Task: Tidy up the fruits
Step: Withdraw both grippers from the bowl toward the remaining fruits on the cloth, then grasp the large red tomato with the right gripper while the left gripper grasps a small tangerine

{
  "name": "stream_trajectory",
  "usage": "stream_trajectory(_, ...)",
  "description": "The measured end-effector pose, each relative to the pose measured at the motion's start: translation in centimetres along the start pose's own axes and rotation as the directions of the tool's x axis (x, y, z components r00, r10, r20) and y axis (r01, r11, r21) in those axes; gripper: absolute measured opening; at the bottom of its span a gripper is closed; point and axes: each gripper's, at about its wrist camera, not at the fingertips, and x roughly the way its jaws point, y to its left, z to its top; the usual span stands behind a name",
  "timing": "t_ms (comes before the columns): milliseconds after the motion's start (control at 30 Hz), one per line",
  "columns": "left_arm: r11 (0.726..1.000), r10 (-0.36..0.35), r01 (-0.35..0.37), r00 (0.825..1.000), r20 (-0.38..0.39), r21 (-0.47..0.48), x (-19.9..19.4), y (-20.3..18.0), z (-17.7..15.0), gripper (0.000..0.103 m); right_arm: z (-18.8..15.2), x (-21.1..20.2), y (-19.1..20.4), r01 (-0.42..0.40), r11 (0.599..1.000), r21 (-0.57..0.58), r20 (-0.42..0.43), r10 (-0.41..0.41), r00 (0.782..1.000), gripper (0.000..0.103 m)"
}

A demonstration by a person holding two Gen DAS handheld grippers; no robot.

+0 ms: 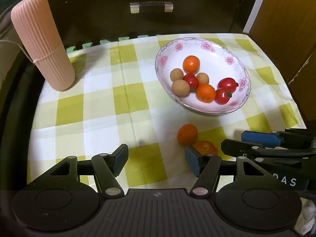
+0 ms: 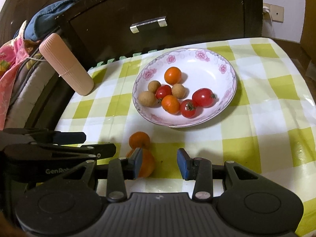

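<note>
A bench covered by a yellow-green and white checked cloth [image 1: 122, 98] carries a white plate [image 1: 215, 45] with a pink flower rim. On the plate lie eight small fruits: two orange ones, three red tomatoes [image 1: 227, 84] and three tan round longans [image 1: 180, 87].

Two more orange fruits lie loose on the cloth in front of the plate, touching each other: the far one [image 1: 187, 134] and the near one [image 1: 205, 147].

The left gripper [image 1: 156, 158] hangs low over the cloth with its jaws wide apart and nothing between them; its right finger partly covers the near orange fruit. The right gripper [image 2: 160, 163] also has its jaws wide apart and holds nothing; its left finger stands in front of the near orange fruit [image 2: 147, 164], with the far one [image 2: 139, 139] just beyond.

A ribbed pink tube-shaped case [image 1: 42, 41] stands at the far left of the bench, near a dark drawer front with a metal handle [image 1: 151, 7].

Only the right wrist view shows a pile of blue and pink floral fabric [image 2: 11, 59] at the far left and a wall socket [image 2: 273, 11] at the upper right. Only the left wrist view shows brown cardboard [image 1: 284, 29] at the right edge. Each view catches the other gripper side-on at its lower corner.
</note>
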Motion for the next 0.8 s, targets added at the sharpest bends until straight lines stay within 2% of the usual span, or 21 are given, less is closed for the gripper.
stream_trajectory(267, 0.999, 0.030, -0.030, 1.000, 0.009, -0.029, -0.2, 1.3, 0.3, 0.073, -0.4, 1.1, 0.6, -0.015, 1.000, -0.023, -0.037, 0.014, 0.999, 0.037)
stream_trajectory(800, 0.997, 0.004, -0.004, 1.000, -0.008, -0.073, 0.3, 2.2, 0.6, 0.075, -0.6, 4.2, 2.1, -0.059, 0.996, -0.063, -0.094, 0.053, 0.994, 0.041)
